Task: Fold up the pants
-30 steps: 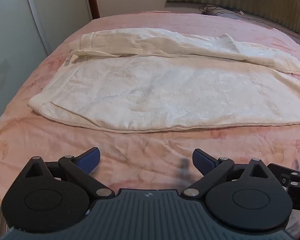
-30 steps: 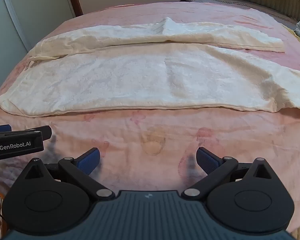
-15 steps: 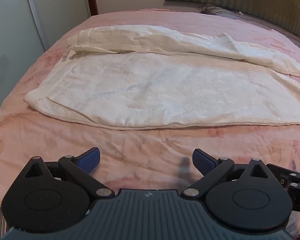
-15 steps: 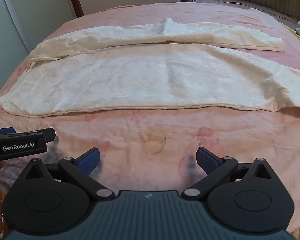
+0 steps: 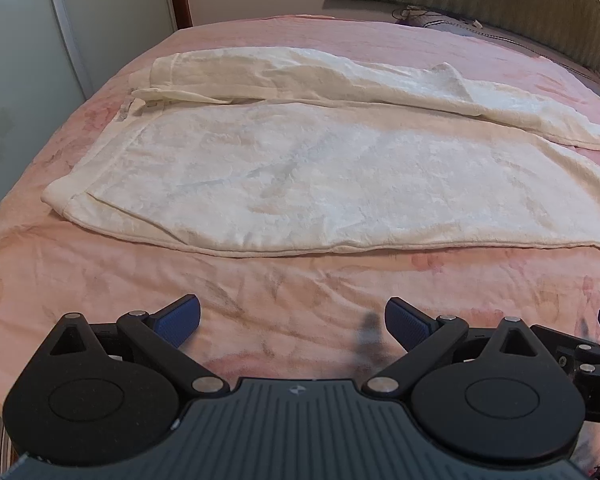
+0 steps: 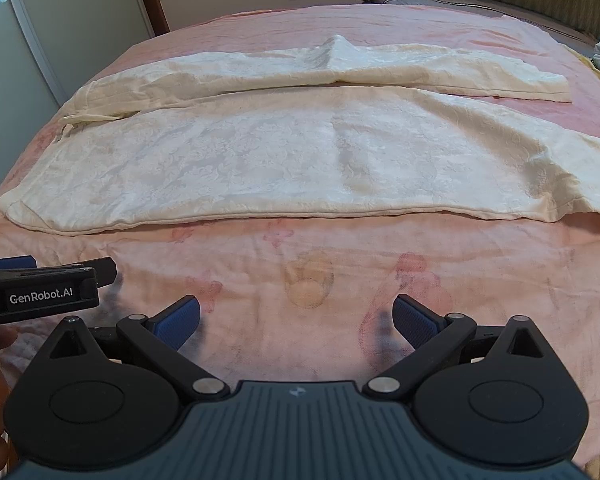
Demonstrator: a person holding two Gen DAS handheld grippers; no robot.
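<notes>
Cream textured fabric pants point(image 5: 320, 184): lying spread lengthwise across the pink floral bedspread point(image 5: 260, 304), waistband leftward, far leg creased. Left claw point(image 5: 292, 316): hovering over bare bedspread short of the pants, jaws gaping, holding nothing. Right claw point(image 6: 296, 316): likewise hovering agape, empty.

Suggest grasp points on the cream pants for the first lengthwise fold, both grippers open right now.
Probably the near long edge of the cream pants. Left gripper pinches the near waistband corner, right gripper the near hem end. Come in low from the near side of the bed: that edge lies flat, unobstructed and facing both grippers, and the far leg lies alongside to fold onto.
</notes>
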